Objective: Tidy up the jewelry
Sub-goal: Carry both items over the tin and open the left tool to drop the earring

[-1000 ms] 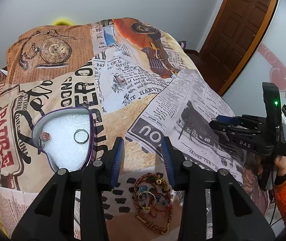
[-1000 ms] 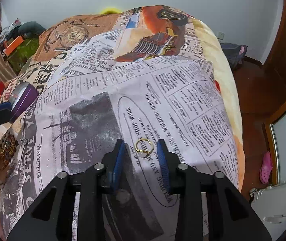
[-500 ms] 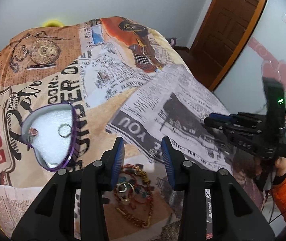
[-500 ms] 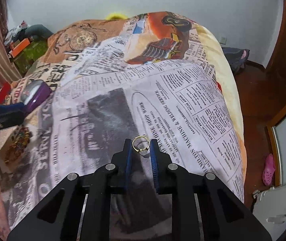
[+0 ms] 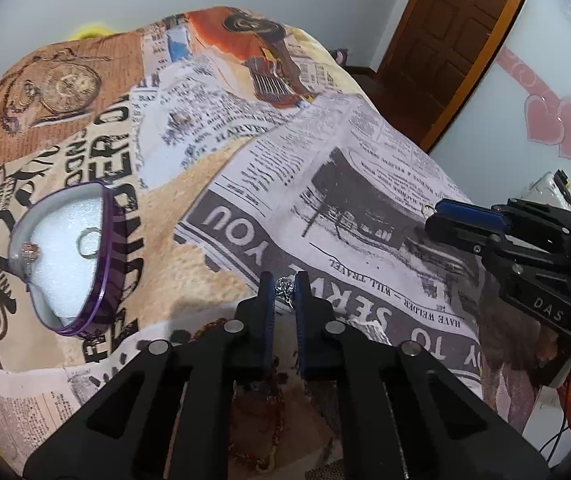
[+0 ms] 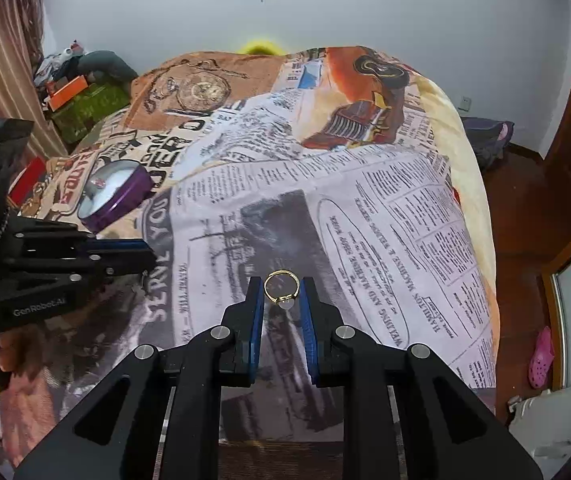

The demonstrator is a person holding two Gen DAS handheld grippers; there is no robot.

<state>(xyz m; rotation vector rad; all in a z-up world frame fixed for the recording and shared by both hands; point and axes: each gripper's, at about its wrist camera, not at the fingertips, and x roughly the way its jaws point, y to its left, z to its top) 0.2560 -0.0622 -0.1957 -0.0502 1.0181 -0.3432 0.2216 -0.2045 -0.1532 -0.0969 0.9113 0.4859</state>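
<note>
My right gripper (image 6: 282, 289) is shut on a gold ring (image 6: 281, 289) with a pale stone and holds it above the newspaper-print bedspread; the ring also peeks past its fingertips in the left wrist view (image 5: 427, 211). My left gripper (image 5: 284, 286) is shut on a small silver earring (image 5: 284, 285) low over the bedspread. A purple heart-shaped jewelry box (image 5: 65, 256) lies open to the left with a silver ring (image 5: 88, 243) and a pink-stone ring (image 5: 30, 251) on its white foam. It also shows in the right wrist view (image 6: 115, 196).
A red and gold bracelet pile (image 5: 257, 412) lies on the bedspread under my left fingers. The bed drops off to a wooden floor on the right (image 6: 525, 216). A brown door (image 5: 453, 32) stands beyond the bed. Clutter sits at the far left (image 6: 81, 100).
My left gripper moved right off the bracelet pile and closed on the silver earring. My right gripper closed on the gold ring and lifted it off the bedspread.
</note>
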